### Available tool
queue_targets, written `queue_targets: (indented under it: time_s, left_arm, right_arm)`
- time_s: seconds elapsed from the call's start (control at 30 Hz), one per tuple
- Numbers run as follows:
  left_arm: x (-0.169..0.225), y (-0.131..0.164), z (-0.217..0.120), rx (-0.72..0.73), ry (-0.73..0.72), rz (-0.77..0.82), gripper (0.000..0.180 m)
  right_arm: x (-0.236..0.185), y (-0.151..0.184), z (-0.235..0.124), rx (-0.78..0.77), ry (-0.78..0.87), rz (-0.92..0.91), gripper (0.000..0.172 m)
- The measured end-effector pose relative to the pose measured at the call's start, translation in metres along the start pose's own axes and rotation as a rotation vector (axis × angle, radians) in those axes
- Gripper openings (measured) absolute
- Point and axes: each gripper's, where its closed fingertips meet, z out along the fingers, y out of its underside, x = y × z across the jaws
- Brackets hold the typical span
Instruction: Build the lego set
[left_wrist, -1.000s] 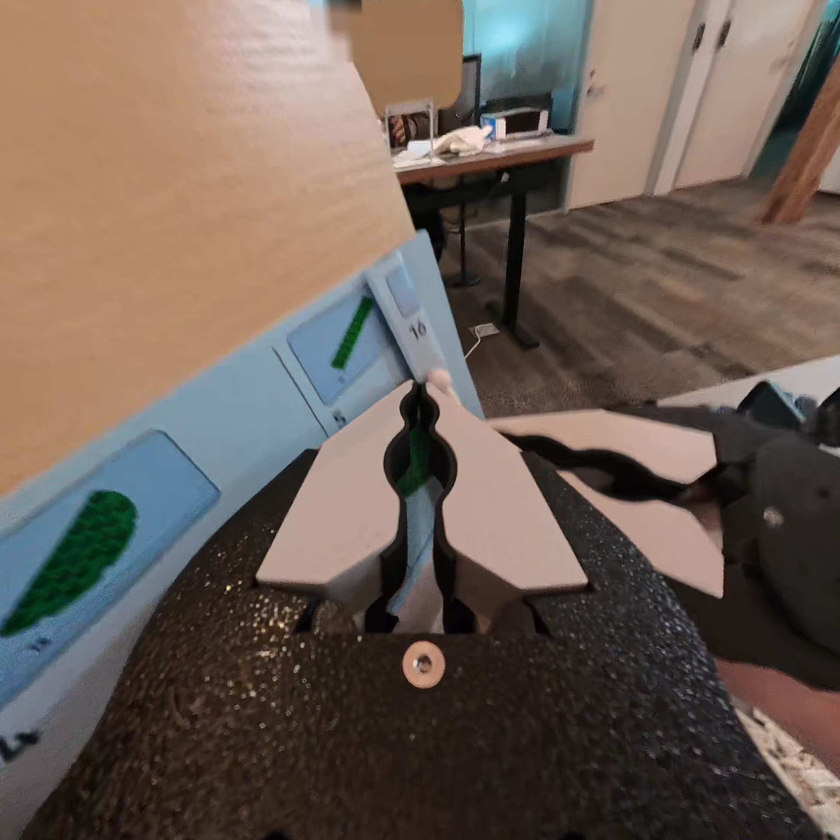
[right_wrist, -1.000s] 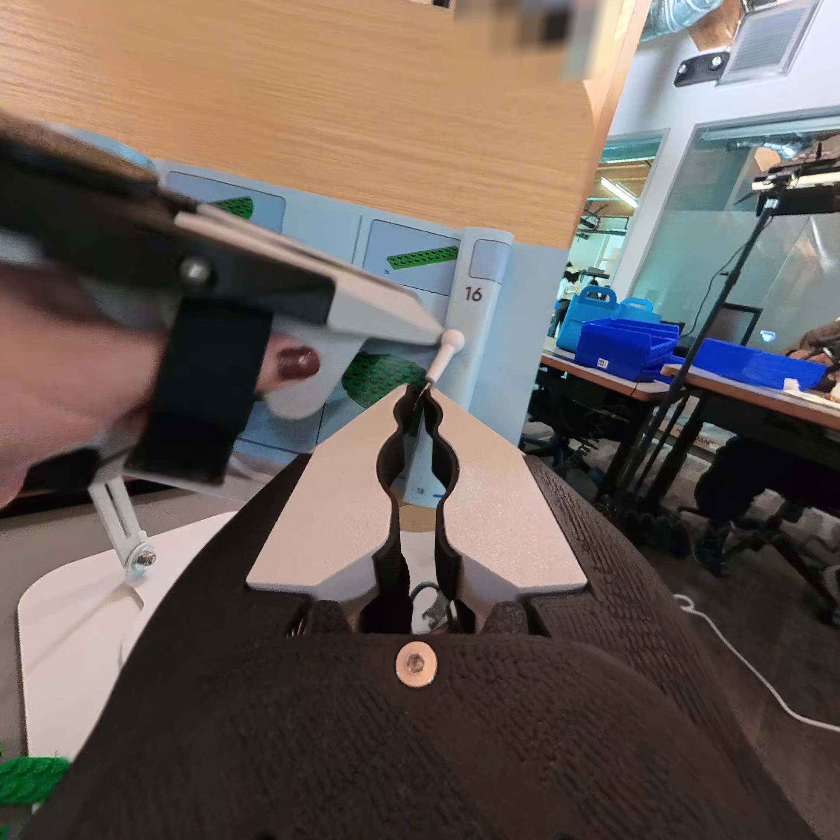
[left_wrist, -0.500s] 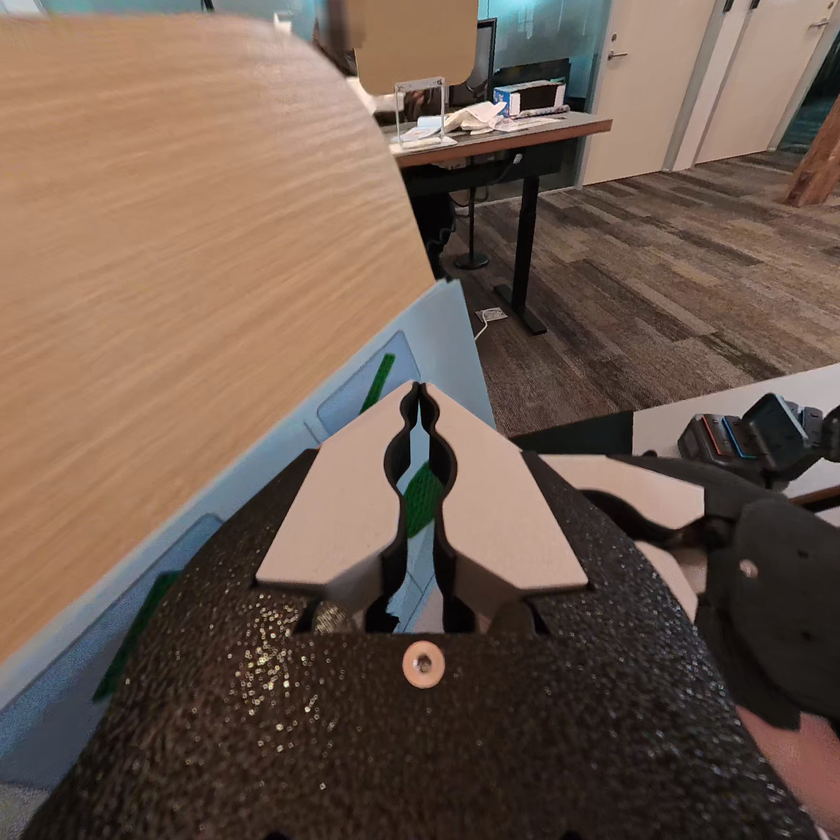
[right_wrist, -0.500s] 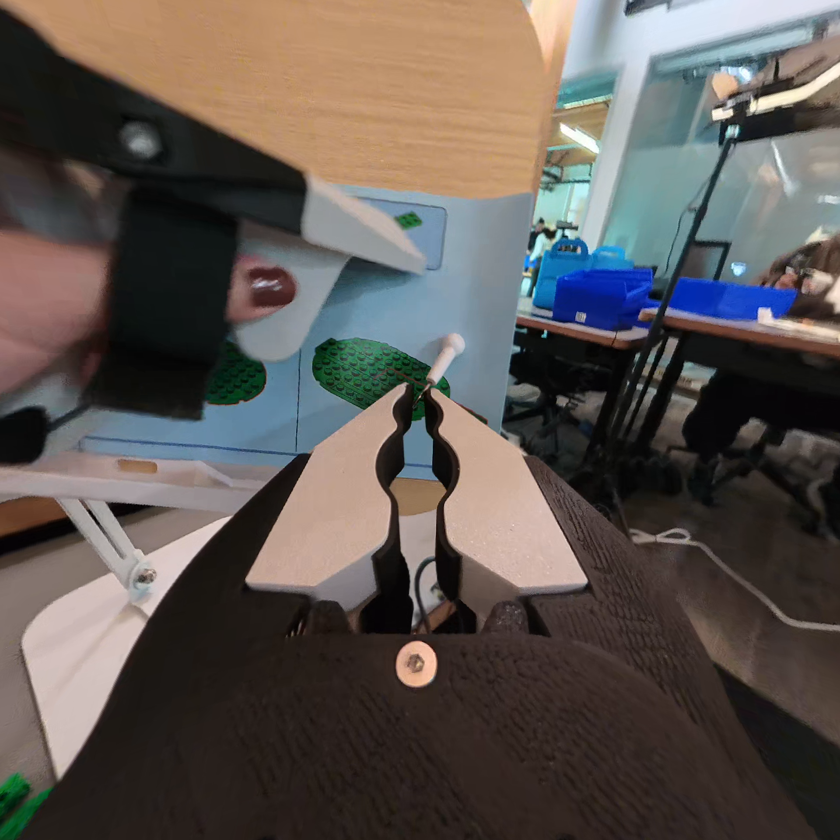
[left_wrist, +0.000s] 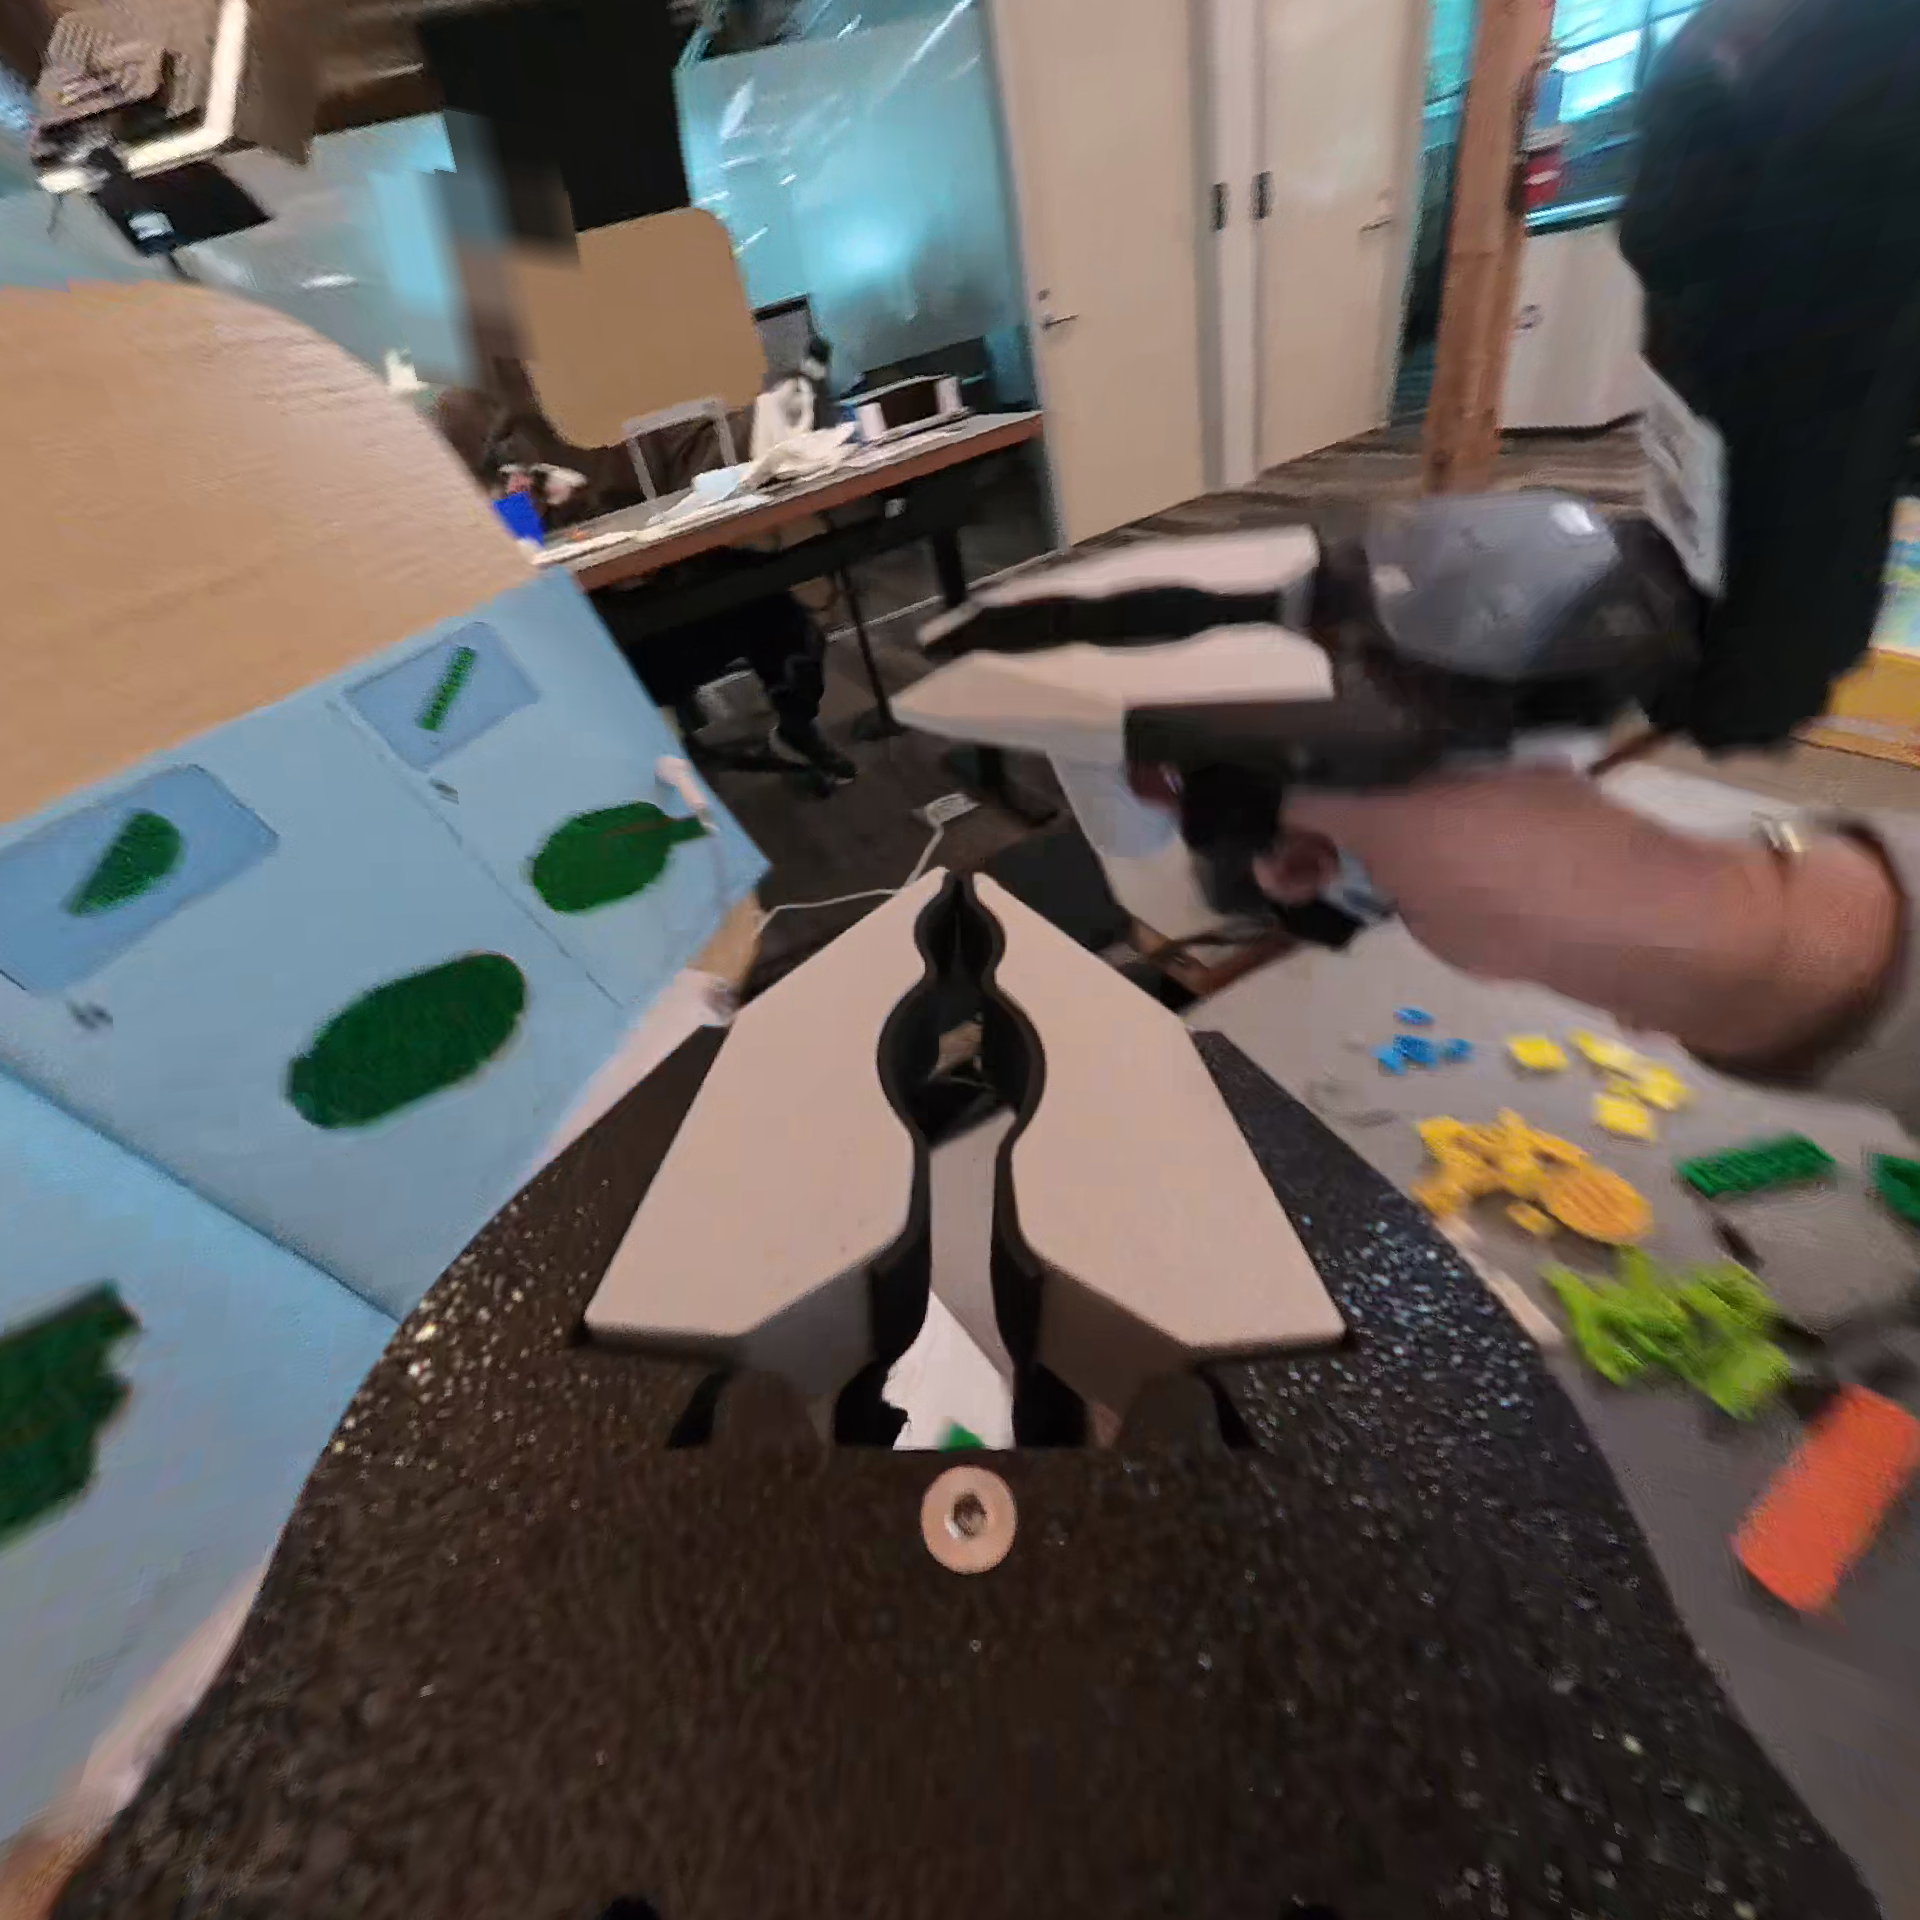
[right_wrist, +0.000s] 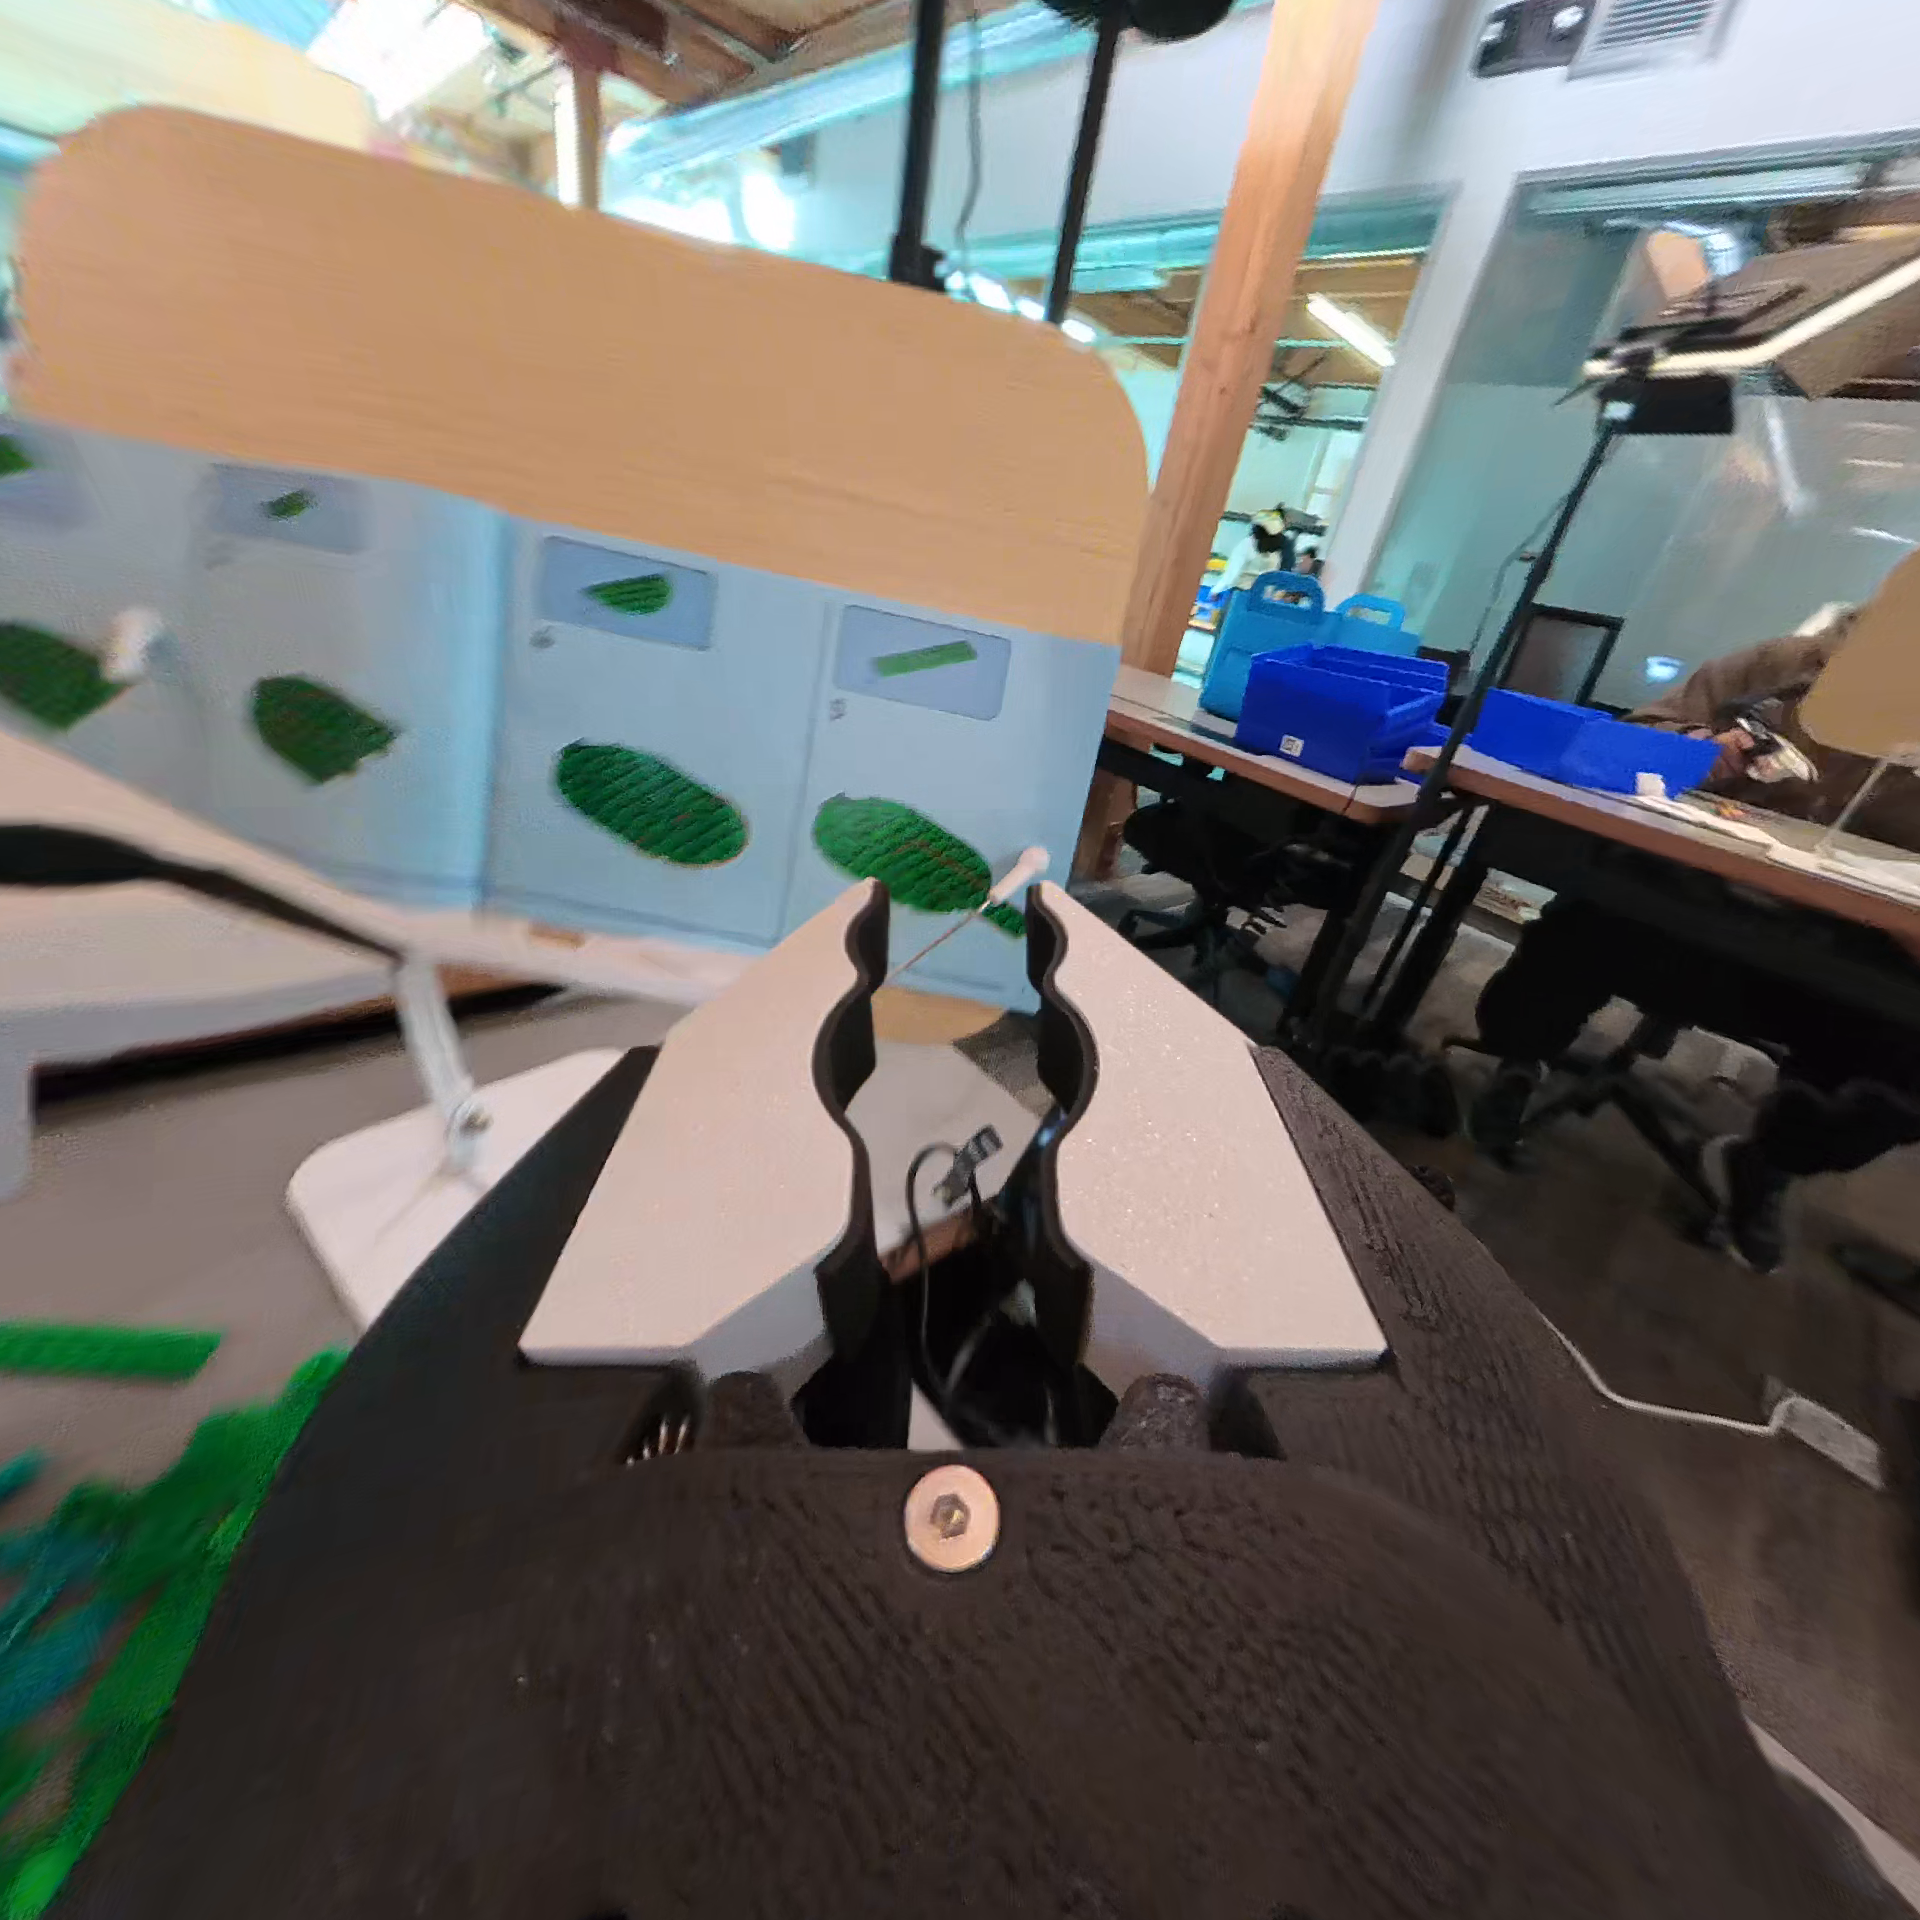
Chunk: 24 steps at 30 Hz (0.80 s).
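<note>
Your wooden book stand (right_wrist: 582, 416) props up a pale blue instruction booklet (right_wrist: 665, 769) printed with green shapes, its white base on the grey counter (left_wrist: 1766, 1558). Loose yellow, green and blue bricks (left_wrist: 1538, 1174) lie scattered on that counter. Your left claw (left_wrist: 958, 883) is pressed together on nothing. Your right claw (right_wrist: 956, 904) stands apart, with a thin white-tipped page clip (right_wrist: 1023, 868) of the stand between its tips, ungripped.

Pale blue booklet (right_wrist: 644, 727) printed with green shapes; tan wood-grain board (right_wrist: 582, 416).
</note>
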Motion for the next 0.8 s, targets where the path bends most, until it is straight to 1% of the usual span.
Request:
queue_targets:
  time_s: [0.1,0.2,0.3,0.4,0.43,0.5,0.53,0.57,0.6,0.7,0.77,0.8]
  left_arm:
    - [0.051,0.024,-0.05,0.012,0.05,0.014,0.0]
    - [0.088,0.046,-0.101,0.024,0.077,-0.055,0.0]
    - [0.106,0.068,-0.148,0.044,0.055,-0.139,0.0]
    - [0.111,0.094,-0.179,0.045,-0.005,-0.21,0.0]
    - [0.113,0.101,-0.185,0.038,-0.014,-0.26,0.0]
    - [0.124,0.112,-0.194,-0.012,0.024,-0.41,0.0]
    - [0.132,0.111,-0.197,-0.017,0.064,-0.471,0.0]
    - [0.137,0.108,-0.199,-0.003,0.084,-0.505,0.0]
    - [0.139,0.106,-0.201,0.019,0.08,-0.503,0.0]
    - [0.138,0.107,-0.203,0.021,0.004,-0.37,0.0]
    - [0.141,0.099,-0.206,0.087,-0.016,-0.31,0.001]
    - [0.143,0.097,-0.207,0.12,-0.025,-0.289,0.003]
  right_arm:
    - [-0.026,0.0,-0.062,-0.059,-0.085,-0.085,0.032]
    - [-0.056,0.019,-0.132,-0.16,-0.146,-0.186,0.035]
    - [-0.081,0.042,-0.203,-0.232,-0.163,-0.257,0.037]
    - [-0.097,0.064,-0.258,-0.279,-0.136,-0.289,0.036]
    - [-0.104,0.07,-0.271,-0.279,-0.134,-0.254,0.036]
    - [-0.122,0.081,-0.29,-0.242,-0.164,-0.094,0.036]
    - [-0.127,0.088,-0.295,-0.238,-0.159,-0.034,0.036]
    - [-0.126,0.096,-0.299,-0.243,-0.123,-0.013,0.037]
    - [-0.123,0.1,-0.302,-0.236,-0.08,-0.018,0.038]
    - [-0.105,0.098,-0.309,-0.145,0.089,-0.047,0.037]
    - [-0.094,0.092,-0.317,-0.052,0.205,-0.022,0.037]
    - [-0.092,0.093,-0.321,-0.032,0.23,-0.014,0.036]
